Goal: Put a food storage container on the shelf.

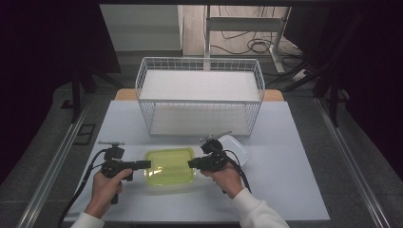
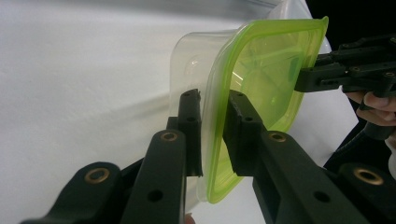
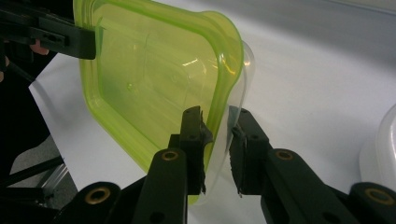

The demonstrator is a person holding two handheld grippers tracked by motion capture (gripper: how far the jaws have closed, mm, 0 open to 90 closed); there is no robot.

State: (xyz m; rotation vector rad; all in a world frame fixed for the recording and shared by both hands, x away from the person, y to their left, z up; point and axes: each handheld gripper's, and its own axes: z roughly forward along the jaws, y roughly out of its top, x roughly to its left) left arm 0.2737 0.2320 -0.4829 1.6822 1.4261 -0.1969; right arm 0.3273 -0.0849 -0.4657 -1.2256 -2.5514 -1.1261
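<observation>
A yellow-green container point(image 1: 168, 166) sits nested in a clear container point(image 2: 191, 56) on the white table point(image 1: 285, 190), between my two hands. My left gripper point(image 1: 147, 164) is shut on the left rim. In the left gripper view its jaws point(image 2: 212, 116) clamp the green rim point(image 2: 266, 70), and the right gripper point(image 2: 303, 77) is at the far side. My right gripper point(image 1: 191, 164) is shut on the right rim. In the right gripper view its jaws point(image 3: 219, 135) pinch the green container point(image 3: 149, 70) and the clear wall point(image 3: 245, 60) together, and the left gripper point(image 3: 93, 42) grips the opposite edge.
A white wire basket point(image 1: 199, 95) stands at the back of the table, just beyond the containers. A clear plastic piece point(image 1: 234, 146) lies right behind my right gripper, and shows in the right gripper view point(image 3: 380, 149). Bare table lies to either side.
</observation>
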